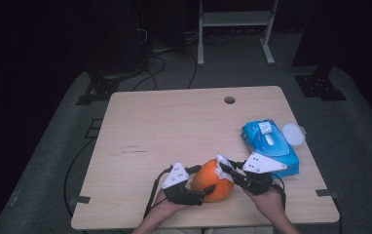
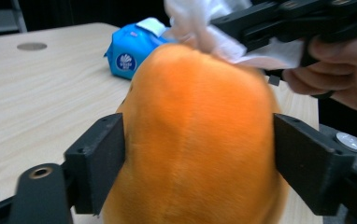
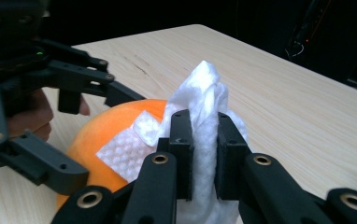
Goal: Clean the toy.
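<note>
An orange ball (image 1: 213, 183) with a soft matte skin sits near the front edge of the wooden table (image 1: 174, 126). My left gripper (image 1: 201, 181) has a jaw on each side of it, and the pads press its flanks in the left gripper view, where the ball (image 2: 200, 130) bulges between them. My right gripper (image 1: 225, 169) comes in from the right, shut on a white wipe (image 1: 220, 163). In the right gripper view the wipe (image 3: 204, 93) stands pinched between the pads, and a corner lies on top of the ball (image 3: 106, 126).
A blue pack of wet wipes (image 1: 271, 146) lies right of the hands, with a round white lid (image 1: 292, 133) beside it. A cable hole (image 1: 230, 100) sits near the table's far edge. A white frame (image 1: 235, 19) stands on the floor behind.
</note>
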`<action>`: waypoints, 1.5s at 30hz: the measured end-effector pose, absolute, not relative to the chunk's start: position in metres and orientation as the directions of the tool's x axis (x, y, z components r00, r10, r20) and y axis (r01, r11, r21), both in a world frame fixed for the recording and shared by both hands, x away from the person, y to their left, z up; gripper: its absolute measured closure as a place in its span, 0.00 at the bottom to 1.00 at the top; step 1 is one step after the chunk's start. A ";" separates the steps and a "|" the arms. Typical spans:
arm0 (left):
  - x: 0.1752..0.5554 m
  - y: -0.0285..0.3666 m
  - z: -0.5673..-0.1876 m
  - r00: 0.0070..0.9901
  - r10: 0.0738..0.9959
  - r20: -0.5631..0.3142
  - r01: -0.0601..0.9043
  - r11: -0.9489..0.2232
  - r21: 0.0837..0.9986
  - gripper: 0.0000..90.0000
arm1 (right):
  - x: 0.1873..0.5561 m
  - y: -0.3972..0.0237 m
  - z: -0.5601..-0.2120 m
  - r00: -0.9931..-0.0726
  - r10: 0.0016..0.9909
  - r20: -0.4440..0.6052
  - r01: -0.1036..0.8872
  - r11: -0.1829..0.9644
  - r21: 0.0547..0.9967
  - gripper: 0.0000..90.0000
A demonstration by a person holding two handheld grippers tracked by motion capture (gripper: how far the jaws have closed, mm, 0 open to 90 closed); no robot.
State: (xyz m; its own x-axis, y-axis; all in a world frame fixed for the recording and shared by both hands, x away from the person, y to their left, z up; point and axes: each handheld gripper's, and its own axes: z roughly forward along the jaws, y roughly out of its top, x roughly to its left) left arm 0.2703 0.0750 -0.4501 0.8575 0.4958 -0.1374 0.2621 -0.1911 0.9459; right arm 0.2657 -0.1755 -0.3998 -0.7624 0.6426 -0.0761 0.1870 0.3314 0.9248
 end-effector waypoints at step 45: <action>0.266 0.064 -0.457 0.875 0.476 -0.082 0.218 -0.238 0.947 0.24 | 0.266 -0.178 -0.393 -0.805 0.593 -0.012 0.232 0.333 0.914 0.88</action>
State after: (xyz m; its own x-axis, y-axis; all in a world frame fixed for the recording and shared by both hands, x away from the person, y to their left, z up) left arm 0.2663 0.0636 -0.4566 0.8755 0.4763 -0.0818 0.2179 -0.2379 0.9465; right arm 0.2657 -0.1784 -0.3932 -0.8053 0.5927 -0.0116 0.2318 0.3328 0.9141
